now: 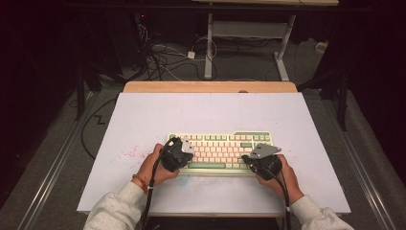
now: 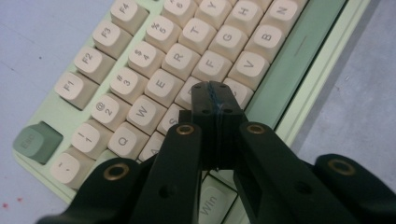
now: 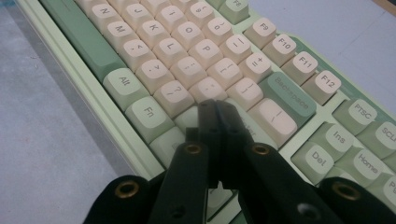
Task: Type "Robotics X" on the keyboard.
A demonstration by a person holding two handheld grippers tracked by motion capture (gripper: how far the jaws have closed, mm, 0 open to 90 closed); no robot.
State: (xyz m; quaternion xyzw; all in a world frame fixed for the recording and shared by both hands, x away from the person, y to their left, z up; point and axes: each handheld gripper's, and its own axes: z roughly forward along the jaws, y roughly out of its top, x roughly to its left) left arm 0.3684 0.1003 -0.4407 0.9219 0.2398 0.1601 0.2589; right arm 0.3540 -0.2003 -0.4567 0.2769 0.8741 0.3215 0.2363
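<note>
A pale green keyboard (image 1: 221, 149) with cream and green keys lies on the white table top (image 1: 210, 115), near its front edge. My left gripper (image 1: 178, 152) hovers over the keyboard's left end. In the left gripper view its jaws are pressed together with nothing between them, and the left gripper (image 2: 215, 91) has its tip above the keys near D and C on the keyboard (image 2: 196, 56). My right gripper (image 1: 261, 160) is at the keyboard's right end, and there the right gripper (image 3: 215, 108) is also shut and empty over the keys near Shift and Enter on the keyboard (image 3: 187, 60).
A wooden strip (image 1: 210, 86) edges the table's far side. Red specks (image 1: 128, 154) mark the surface left of the keyboard. Behind the table are a desk frame (image 1: 249, 43) and tangled cables (image 1: 163, 57) on the floor. Bare table surface lies beyond the keyboard.
</note>
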